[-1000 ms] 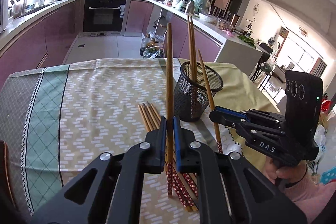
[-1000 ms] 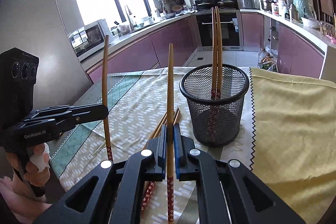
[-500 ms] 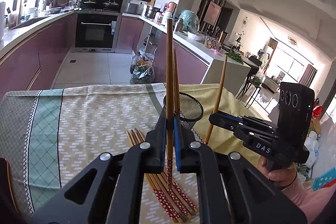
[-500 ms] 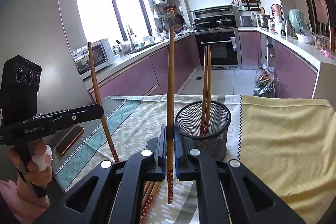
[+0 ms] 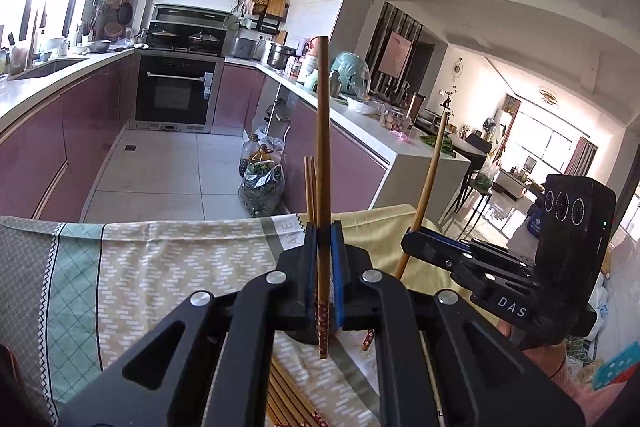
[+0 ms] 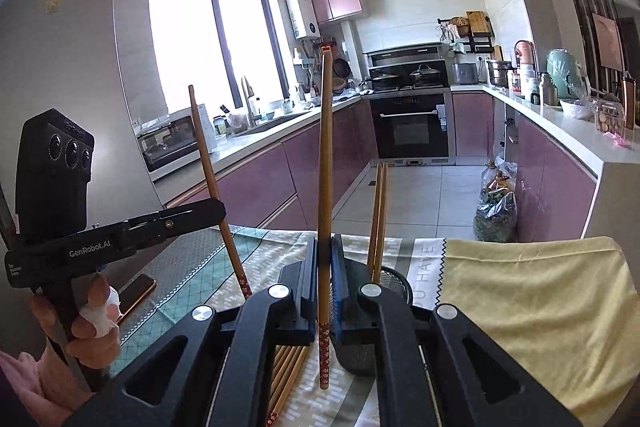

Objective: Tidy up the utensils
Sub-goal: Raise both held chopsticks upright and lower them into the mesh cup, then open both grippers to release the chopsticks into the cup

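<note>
My left gripper [image 5: 323, 227] is shut on a wooden chopstick [image 5: 322, 147] that stands upright, its red patterned tip hanging below the pads. My right gripper [image 6: 324, 241] is shut on a second upright chopstick [image 6: 325, 155]. Each gripper shows in the other's view: the right gripper [image 5: 414, 241] with its chopstick [image 5: 426, 187], and the left gripper [image 6: 214, 207] with its chopstick [image 6: 206, 159]. The black mesh holder [image 6: 396, 281] sits just behind my right gripper's fingers, with two chopsticks [image 6: 378, 215] standing in it. Several loose chopsticks [image 6: 286, 371] lie on the tablecloth below both grippers.
The table carries a patterned cloth [image 5: 160, 267] with a yellow part [image 6: 540, 307] to the right. A phone [image 6: 136, 293] lies near the left hand. Beyond the table's far edge are the kitchen floor, purple cabinets and a bag [image 6: 494, 215] on the floor.
Both grippers have risen with their chopsticks and tipped upward. The holder and the loose chopsticks have dropped low in both views, and the holder is now mostly hidden behind the fingers.
</note>
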Action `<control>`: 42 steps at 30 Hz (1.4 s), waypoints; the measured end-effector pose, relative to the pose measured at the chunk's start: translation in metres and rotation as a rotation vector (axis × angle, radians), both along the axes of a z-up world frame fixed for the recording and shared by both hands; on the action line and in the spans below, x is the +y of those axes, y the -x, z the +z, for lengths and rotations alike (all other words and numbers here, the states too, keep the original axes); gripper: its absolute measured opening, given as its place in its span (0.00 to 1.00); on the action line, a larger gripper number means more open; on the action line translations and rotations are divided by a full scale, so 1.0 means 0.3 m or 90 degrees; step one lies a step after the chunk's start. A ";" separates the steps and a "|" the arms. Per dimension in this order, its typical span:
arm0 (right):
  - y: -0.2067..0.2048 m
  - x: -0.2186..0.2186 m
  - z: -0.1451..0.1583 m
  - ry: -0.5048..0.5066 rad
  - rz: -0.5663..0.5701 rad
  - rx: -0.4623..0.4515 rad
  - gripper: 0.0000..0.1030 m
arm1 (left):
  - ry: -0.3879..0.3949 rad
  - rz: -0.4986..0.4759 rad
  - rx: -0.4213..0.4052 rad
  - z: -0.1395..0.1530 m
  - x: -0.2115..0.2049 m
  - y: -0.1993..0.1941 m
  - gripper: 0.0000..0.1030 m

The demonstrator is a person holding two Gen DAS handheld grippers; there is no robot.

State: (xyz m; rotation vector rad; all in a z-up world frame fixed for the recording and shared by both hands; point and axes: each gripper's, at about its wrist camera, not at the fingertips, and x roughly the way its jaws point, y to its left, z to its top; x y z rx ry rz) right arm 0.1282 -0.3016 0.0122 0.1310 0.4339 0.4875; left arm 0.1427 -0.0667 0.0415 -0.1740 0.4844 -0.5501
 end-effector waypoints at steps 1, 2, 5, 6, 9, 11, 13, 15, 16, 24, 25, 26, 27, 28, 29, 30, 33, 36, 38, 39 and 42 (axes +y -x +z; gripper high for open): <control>-0.008 -0.003 0.010 0.000 -0.002 -0.006 0.05 | 0.001 0.002 -0.006 0.011 -0.006 -0.009 0.07; -0.018 -0.005 0.020 -0.001 -0.003 -0.010 0.05 | 0.002 0.005 -0.011 0.018 -0.012 -0.020 0.07; -0.045 -0.011 0.040 -0.003 -0.008 -0.022 0.05 | 0.001 0.012 -0.019 0.036 -0.034 -0.055 0.07; -0.051 -0.013 0.047 -0.004 -0.010 -0.024 0.05 | 0.000 0.013 -0.020 0.038 -0.037 -0.066 0.07; -0.079 -0.018 0.053 -0.003 -0.019 -0.028 0.05 | 0.003 0.018 -0.021 0.043 -0.056 -0.105 0.07; -0.100 -0.016 0.050 -0.003 -0.026 -0.031 0.05 | 0.005 0.019 -0.026 0.048 -0.070 -0.124 0.07; -0.116 -0.013 0.045 0.000 -0.031 -0.029 0.05 | 0.000 0.023 -0.035 0.047 -0.089 -0.138 0.07; -0.134 -0.013 0.036 0.002 -0.034 -0.026 0.05 | 0.000 0.021 -0.033 0.038 -0.101 -0.157 0.07; -0.142 -0.010 0.030 0.007 -0.037 -0.024 0.05 | -0.003 0.023 -0.032 0.029 -0.109 -0.161 0.07; -0.195 0.007 -0.027 0.030 -0.044 0.015 0.05 | -0.046 0.010 0.008 -0.070 -0.155 -0.210 0.07; -0.201 0.008 -0.038 0.033 -0.043 0.025 0.05 | -0.052 0.007 0.015 -0.086 -0.160 -0.214 0.07; -0.205 0.009 -0.046 0.037 -0.040 0.035 0.05 | -0.055 0.004 0.021 -0.106 -0.159 -0.219 0.07; -0.208 0.010 -0.054 0.042 -0.040 0.044 0.05 | -0.059 -0.001 0.028 -0.123 -0.161 -0.223 0.07; -0.211 0.013 -0.065 0.049 -0.043 0.053 0.05 | -0.062 -0.006 0.035 -0.146 -0.160 -0.229 0.07; -0.214 0.015 -0.078 0.054 -0.040 0.064 0.05 | -0.068 -0.010 0.043 -0.163 -0.164 -0.233 0.07; -0.216 0.019 -0.089 0.058 -0.039 0.075 0.05 | -0.075 -0.012 0.049 -0.179 -0.168 -0.236 0.07; -0.230 0.020 -0.122 0.069 -0.035 0.109 0.05 | -0.094 -0.018 0.069 -0.219 -0.177 -0.248 0.07; -0.244 0.018 -0.148 0.074 -0.035 0.136 0.05 | -0.109 -0.015 0.078 -0.244 -0.183 -0.270 0.07; -0.252 0.014 -0.157 0.071 -0.034 0.146 0.05 | -0.107 -0.017 0.086 -0.250 -0.182 -0.285 0.07; -0.257 0.013 -0.160 0.069 -0.033 0.150 0.05 | -0.108 -0.017 0.088 -0.253 -0.181 -0.290 0.07; -0.272 0.012 -0.164 0.065 -0.033 0.160 0.06 | -0.119 -0.015 0.090 -0.259 -0.195 -0.310 0.07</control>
